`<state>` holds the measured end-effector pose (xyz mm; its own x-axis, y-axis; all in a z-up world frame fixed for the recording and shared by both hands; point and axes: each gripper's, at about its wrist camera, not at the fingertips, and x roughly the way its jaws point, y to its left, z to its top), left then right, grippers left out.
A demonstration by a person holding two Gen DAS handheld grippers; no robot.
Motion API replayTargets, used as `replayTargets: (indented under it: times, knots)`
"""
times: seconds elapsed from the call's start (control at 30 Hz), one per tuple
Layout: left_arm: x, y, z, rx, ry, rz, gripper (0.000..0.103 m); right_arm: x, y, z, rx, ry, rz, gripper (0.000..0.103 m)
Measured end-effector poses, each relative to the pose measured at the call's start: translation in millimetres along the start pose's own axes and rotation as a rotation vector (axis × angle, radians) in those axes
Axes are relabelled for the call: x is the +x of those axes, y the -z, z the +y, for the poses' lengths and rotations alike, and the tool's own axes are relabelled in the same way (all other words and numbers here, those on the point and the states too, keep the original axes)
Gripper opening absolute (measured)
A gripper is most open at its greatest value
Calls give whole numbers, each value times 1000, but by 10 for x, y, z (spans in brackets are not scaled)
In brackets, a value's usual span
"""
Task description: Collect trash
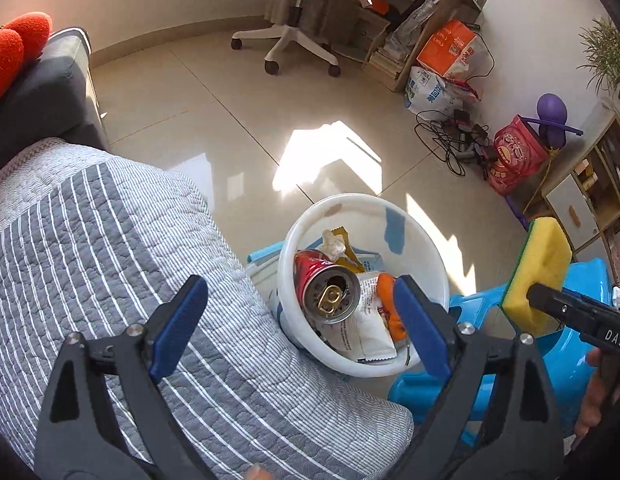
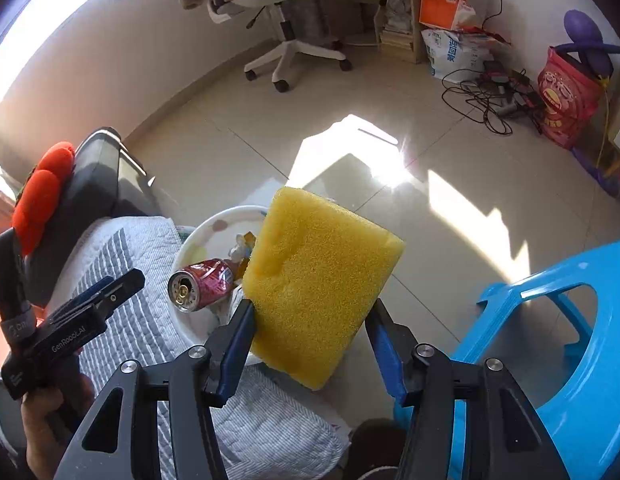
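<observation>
A white bin point(image 1: 426, 248) stands on the floor beside the sofa and holds a red can point(image 1: 328, 290), white wrappers point(image 1: 366, 328), crumpled paper and orange scraps. My left gripper point(image 1: 302, 320) is open and empty, its jaws wide apart above the bin's near side. My right gripper point(image 2: 310, 340) is shut on a yellow sponge point(image 2: 322, 284) with a green backing and holds it in the air to the right of the bin point(image 2: 206, 232). The sponge also shows in the left wrist view point(image 1: 540, 272). The sponge hides part of the bin in the right wrist view.
A sofa with a grey striped quilt point(image 1: 110, 264) lies left of the bin. A blue plastic stool point(image 2: 558, 344) stands to the right. A white office chair point(image 1: 294, 20), bags point(image 1: 450, 48) and tangled cables point(image 1: 454, 136) sit at the far side of the tiled floor.
</observation>
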<state>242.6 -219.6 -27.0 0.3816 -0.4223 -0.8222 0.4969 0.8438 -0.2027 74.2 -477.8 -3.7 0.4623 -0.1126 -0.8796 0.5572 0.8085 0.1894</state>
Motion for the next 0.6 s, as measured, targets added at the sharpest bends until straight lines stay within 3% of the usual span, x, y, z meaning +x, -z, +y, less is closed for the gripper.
replayTargets:
  times: [0.07, 0.17, 0.43, 0.5, 0.57, 0.6]
  knots:
    - [-78, 70, 125, 3, -43, 3, 102, 56, -2, 66, -5, -7, 10, 57]
    - [-186, 202, 276, 8, -78, 19, 102, 150, -24, 177, -8, -12, 18, 58]
    - [-484, 557, 545, 7, -87, 36, 102, 495, -42, 397, 9, -40, 54, 60]
    - [-547, 635, 623, -17, -89, 36, 102, 550, -64, 433, 11, -70, 46, 65]
    - [-606, 706, 676, -34, -93, 49, 102, 562, -88, 473, 12, -77, 36, 87]
    - [-646, 744, 694, -45, -88, 54, 102, 547, -86, 490, 13, -76, 27, 88]
